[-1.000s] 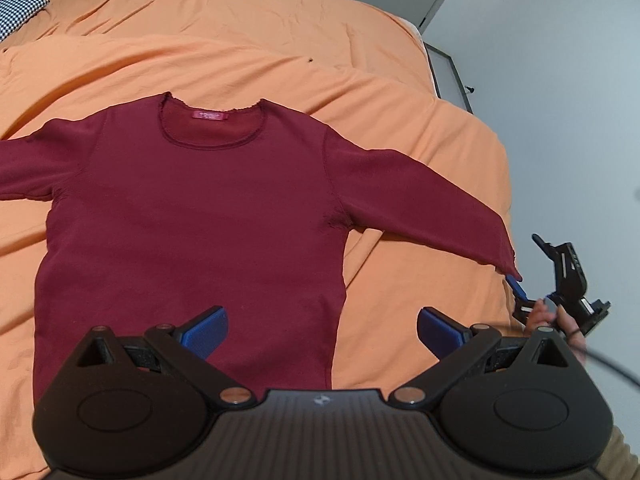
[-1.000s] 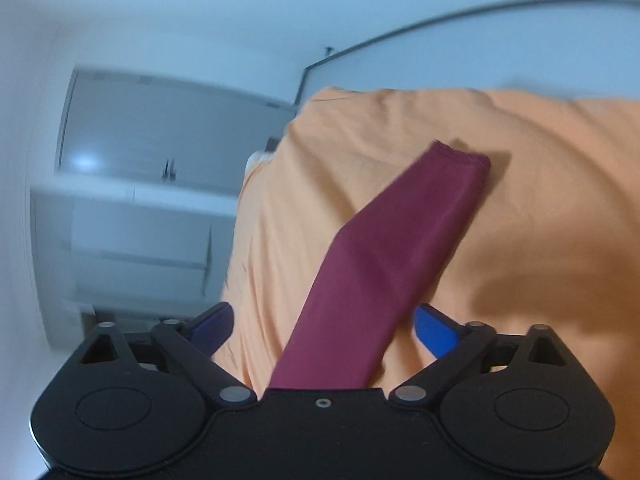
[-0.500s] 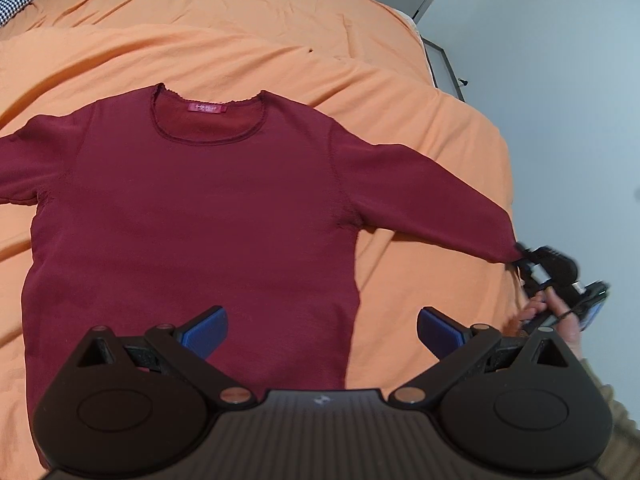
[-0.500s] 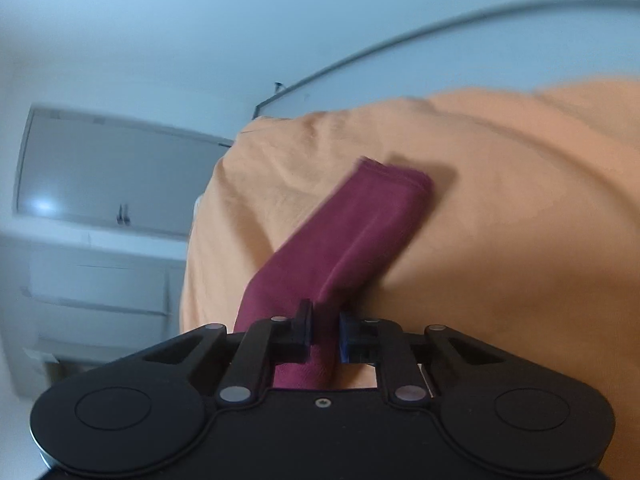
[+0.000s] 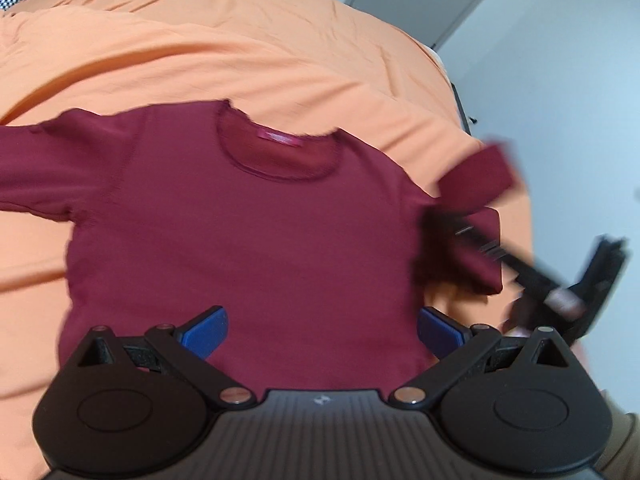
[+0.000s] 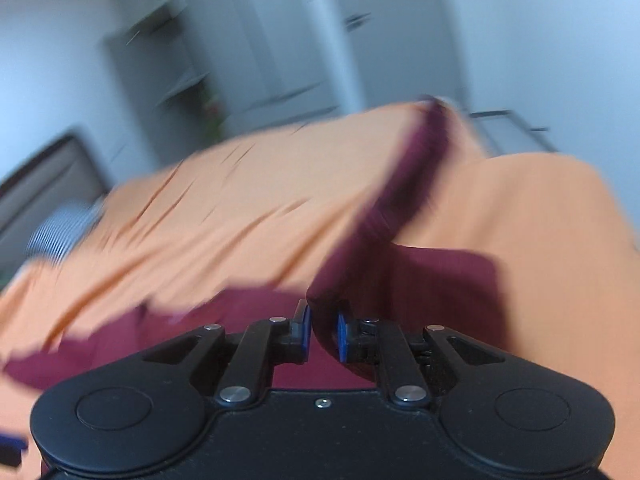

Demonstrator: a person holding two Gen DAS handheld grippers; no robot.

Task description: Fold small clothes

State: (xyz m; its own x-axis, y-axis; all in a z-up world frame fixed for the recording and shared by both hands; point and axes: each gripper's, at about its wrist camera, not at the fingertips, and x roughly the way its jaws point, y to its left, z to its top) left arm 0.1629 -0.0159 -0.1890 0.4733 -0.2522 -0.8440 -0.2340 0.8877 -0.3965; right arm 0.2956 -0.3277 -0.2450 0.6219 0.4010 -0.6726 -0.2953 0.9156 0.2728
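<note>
Lying chest-up on the orange bedspread [image 5: 248, 60], the soft, limp maroon long-sleeved top [image 5: 240, 240] drapes easily; the right hand-held gripper [image 6: 322, 334] pinches its sleeve cuff, while the left hand-held gripper [image 5: 320, 330] hovers wide open above the hem.

Left gripper [image 5: 320, 330] body: black plastic, two round-lobed housings, ribbed centre panel bearing a small pale emblem.
Left gripper linkages: black bars, silver pivot screws, triangular cut-outs.
Left gripper fingers [image 5: 204, 330]: blue, ridged pads.
Right gripper [image 6: 323, 334] body: black, matching lobes with raised circular discs, one small centre screw.
Right gripper fingers [image 6: 305, 330]: blue pads on black carriers.
Clothing [image 5: 624, 440]: tan fabric at the frame's lower right edge, blurred.
</note>
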